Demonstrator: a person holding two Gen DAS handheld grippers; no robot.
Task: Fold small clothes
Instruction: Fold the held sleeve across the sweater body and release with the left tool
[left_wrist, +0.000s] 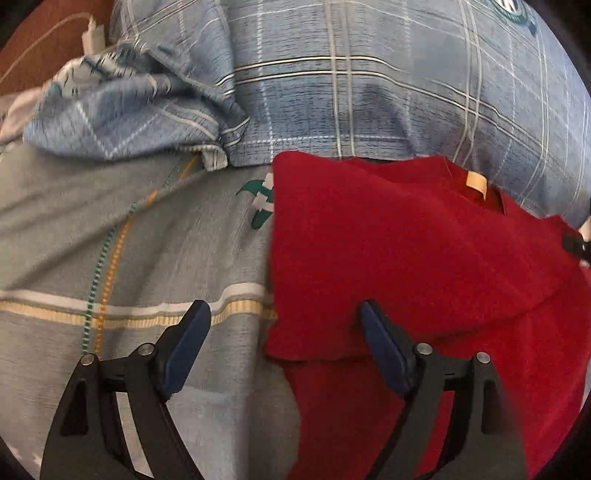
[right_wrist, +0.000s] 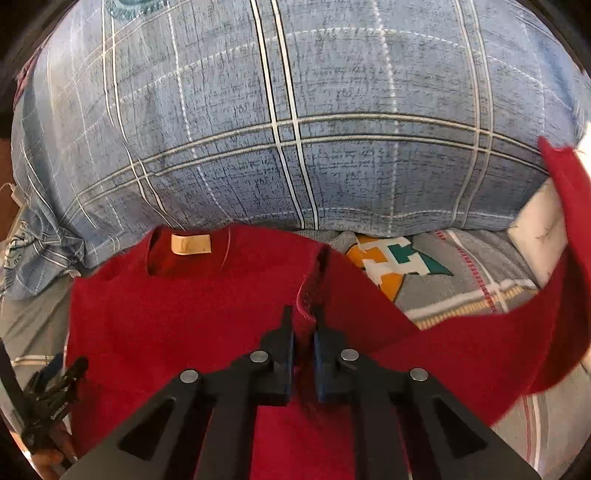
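A red shirt (right_wrist: 207, 306) lies on a grey patterned bedsheet (left_wrist: 122, 236), just before a blue plaid pillow (right_wrist: 295, 122). The right gripper (right_wrist: 303, 332) pinches its raised fold; the left gripper (left_wrist: 282, 332) hangs spread wide over the shirt's left edge.

No word, number or brand can be read anywhere in either view. The tan neck label (right_wrist: 191, 244) sewn inside the collar of the red shirt (right_wrist: 192, 317) looks blank, and in the left wrist view the same label (left_wrist: 477, 183) is equally bare. The grey bedsheet (right_wrist: 436, 295) carries a blocky orange, white and teal emblem (right_wrist: 395, 262) that may be lettering but cannot be made out. A round green-and-white badge (left_wrist: 511, 11) printed on the blue plaid pillow (left_wrist: 369, 96) is cut off at the frame edge and illegible.
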